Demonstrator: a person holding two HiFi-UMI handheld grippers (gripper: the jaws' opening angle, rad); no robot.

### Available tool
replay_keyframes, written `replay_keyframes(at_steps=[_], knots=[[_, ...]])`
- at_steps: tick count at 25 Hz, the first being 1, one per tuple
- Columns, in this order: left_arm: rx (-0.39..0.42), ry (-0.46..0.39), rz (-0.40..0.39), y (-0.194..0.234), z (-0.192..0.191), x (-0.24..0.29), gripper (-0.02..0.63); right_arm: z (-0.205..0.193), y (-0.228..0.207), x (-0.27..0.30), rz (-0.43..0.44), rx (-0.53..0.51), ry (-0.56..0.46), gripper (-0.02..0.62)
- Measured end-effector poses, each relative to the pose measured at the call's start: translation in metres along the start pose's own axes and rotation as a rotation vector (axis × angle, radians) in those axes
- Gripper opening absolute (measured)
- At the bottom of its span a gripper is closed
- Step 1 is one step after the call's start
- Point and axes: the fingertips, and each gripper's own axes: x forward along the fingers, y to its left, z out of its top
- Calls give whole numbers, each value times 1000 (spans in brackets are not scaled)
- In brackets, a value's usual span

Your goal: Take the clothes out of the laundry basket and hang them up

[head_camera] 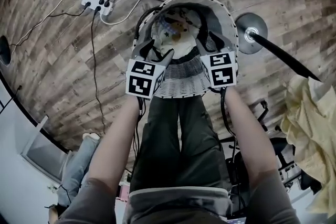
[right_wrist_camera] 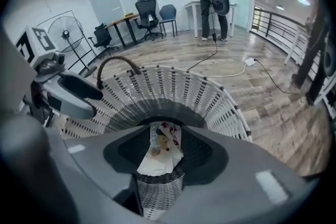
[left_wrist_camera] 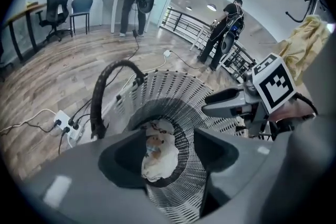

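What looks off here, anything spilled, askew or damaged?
Nothing stands out. The laundry basket stands upright with the white printed garment crumpled inside and nothing spilled. One thing to note: a power strip and its cables lie on the floor near it.

On my feed the laundry basket [head_camera: 181, 80] reads as white slatted plastic, matt, with a dark, rubbery-looking handle [left_wrist_camera: 97, 99]. The garment [head_camera: 177, 39] in it is soft white cloth, crumpled, with a printed picture. The left gripper [left_wrist_camera: 169, 157] and the right gripper [right_wrist_camera: 165, 155] both have smooth, matt grey plastic jaws, and their marker cubes [head_camera: 143, 77] carry flat black-and-white print. The floor [head_camera: 52, 60] is wood-grain planking with a low sheen. On the far right, a round stand base [head_camera: 249, 34] looks like polished metal. Near right hangs pale yellow, rumpled cloth [head_camera: 310, 123]. The power strip [head_camera: 94, 1] is white plastic.
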Motion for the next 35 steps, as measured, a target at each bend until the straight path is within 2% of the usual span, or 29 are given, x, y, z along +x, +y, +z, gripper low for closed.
replay_keyframes(at_steps=[5, 9, 12, 18, 23, 26, 29, 31, 35], knots=[[-67, 17, 22, 20, -24, 41, 285, -23, 7, 42, 21, -68, 22, 212], [-125, 39, 48, 34, -42, 74, 285, -42, 0, 76, 9, -35, 34, 213], [-201, 50, 86, 48, -59, 104, 285, -54, -12, 102, -27, -13, 29, 216], [-313, 72, 187, 76, -103, 150, 270, -85, -25, 150, -35, 72, 40, 219], [-322, 122, 230, 82, -132, 188, 256, -116, -39, 182, -52, 140, 52, 222], [-331, 144, 291, 91, -145, 206, 258, -132, -42, 198, -50, 186, 58, 222], [-412, 134, 364, 112, -159, 222, 258, -140, -40, 222, -27, 233, 57, 219], [-450, 147, 368, 121, -171, 238, 258, -139, -43, 237, -31, 277, 34, 219], [-473, 147, 353, 131, -182, 261, 258, -138, -54, 260, -64, 366, -8, 228]])
